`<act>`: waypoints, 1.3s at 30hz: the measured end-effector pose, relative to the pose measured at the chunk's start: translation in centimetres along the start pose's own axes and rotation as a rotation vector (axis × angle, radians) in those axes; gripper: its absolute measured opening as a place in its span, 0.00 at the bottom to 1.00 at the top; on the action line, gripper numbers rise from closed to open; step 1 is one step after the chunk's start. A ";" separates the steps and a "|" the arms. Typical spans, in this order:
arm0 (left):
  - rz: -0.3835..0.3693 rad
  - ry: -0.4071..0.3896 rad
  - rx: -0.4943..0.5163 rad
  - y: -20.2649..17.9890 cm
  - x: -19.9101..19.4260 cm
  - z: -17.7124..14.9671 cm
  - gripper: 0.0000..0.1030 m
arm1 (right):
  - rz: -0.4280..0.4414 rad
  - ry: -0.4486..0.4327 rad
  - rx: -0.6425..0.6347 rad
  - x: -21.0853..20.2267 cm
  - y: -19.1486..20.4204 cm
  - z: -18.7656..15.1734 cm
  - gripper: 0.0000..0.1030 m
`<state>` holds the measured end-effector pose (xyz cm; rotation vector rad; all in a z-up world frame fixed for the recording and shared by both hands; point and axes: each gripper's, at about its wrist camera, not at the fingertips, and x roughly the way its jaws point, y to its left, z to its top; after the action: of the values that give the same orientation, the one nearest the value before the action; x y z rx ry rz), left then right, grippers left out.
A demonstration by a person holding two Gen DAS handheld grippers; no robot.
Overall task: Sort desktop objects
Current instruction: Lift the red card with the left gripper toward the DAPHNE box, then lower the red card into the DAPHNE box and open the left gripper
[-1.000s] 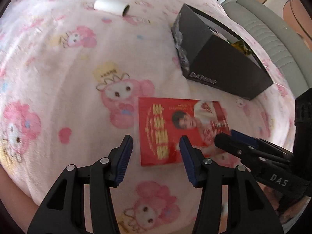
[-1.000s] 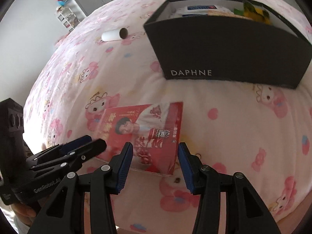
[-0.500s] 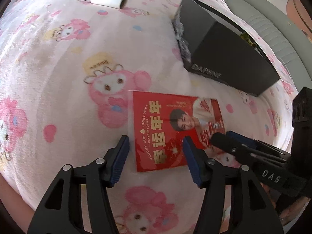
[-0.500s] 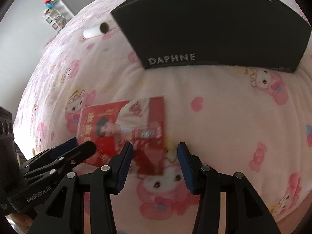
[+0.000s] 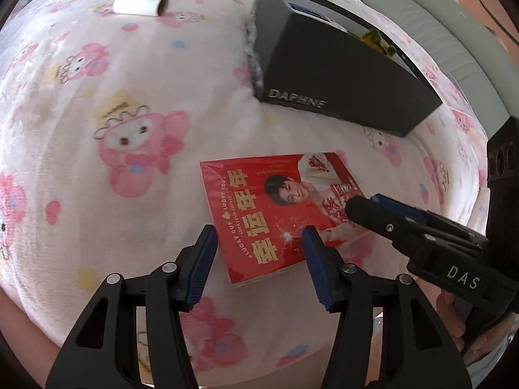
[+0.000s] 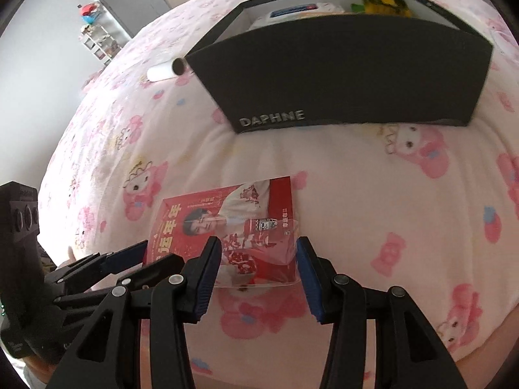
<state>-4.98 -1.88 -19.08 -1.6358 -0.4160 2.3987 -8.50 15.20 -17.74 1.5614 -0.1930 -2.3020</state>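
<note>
Left view, left to right: a white roll (image 5: 141, 5) lies far off on the pink blanket (image 5: 97, 103), well apart from everything else. The left gripper (image 5: 259, 241) has its jaws apart, straddling the near left corner of the red packet (image 5: 275, 214). Half a second ago that corner sat between the fingertips at a similar spread; now the packet's near edge lies deeper between them, so the gripper has advanced without closing. The black box (image 5: 340, 74) stands beyond the packet, not touching it. The right gripper's fingers (image 5: 382, 215) overlie the packet's right end.

Right view, left to right: the left gripper (image 6: 129, 256) shows at the packet's (image 6: 227, 227) left end. The right gripper (image 6: 258, 256) is spread wide around the packet's near right portion; one second ago it hung further back, and half a second ago it was lower to the surface. The clear wrapper edge sits between its jaws, contact uncertain. The box (image 6: 340, 74) already holds items behind.

Assessment: the packet lies flat on the blanket, ungrasped. Both grippers are bracketing it; a pinch and lift toward the box appears imminent. A thin, flat item on soft cloth may resist pickup.
</note>
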 end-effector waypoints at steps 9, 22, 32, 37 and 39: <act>-0.035 -0.020 0.009 -1.6 -1.3 0.5 0.53 | 0.015 -0.034 0.036 -2.0 -1.5 0.6 0.43; -0.089 -0.175 0.132 -8.0 -4.9 7.6 0.53 | -0.013 -0.204 0.048 -8.6 -3.3 5.0 0.43; -0.101 -0.217 0.219 -12.5 -4.5 13.3 0.53 | -0.053 -0.299 0.058 -11.7 -6.2 10.3 0.43; -0.099 -0.218 0.237 -13.7 -3.4 15.4 0.53 | -0.084 -0.319 0.054 -11.8 -7.2 12.3 0.43; -0.097 -0.214 0.241 -14.0 -2.8 16.1 0.53 | -0.089 -0.322 0.051 -11.6 -7.6 13.0 0.43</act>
<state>-18.83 8.49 -6.25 -1.2371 -0.2233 2.4484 -18.20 25.33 -4.94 1.2348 -0.2690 -2.6289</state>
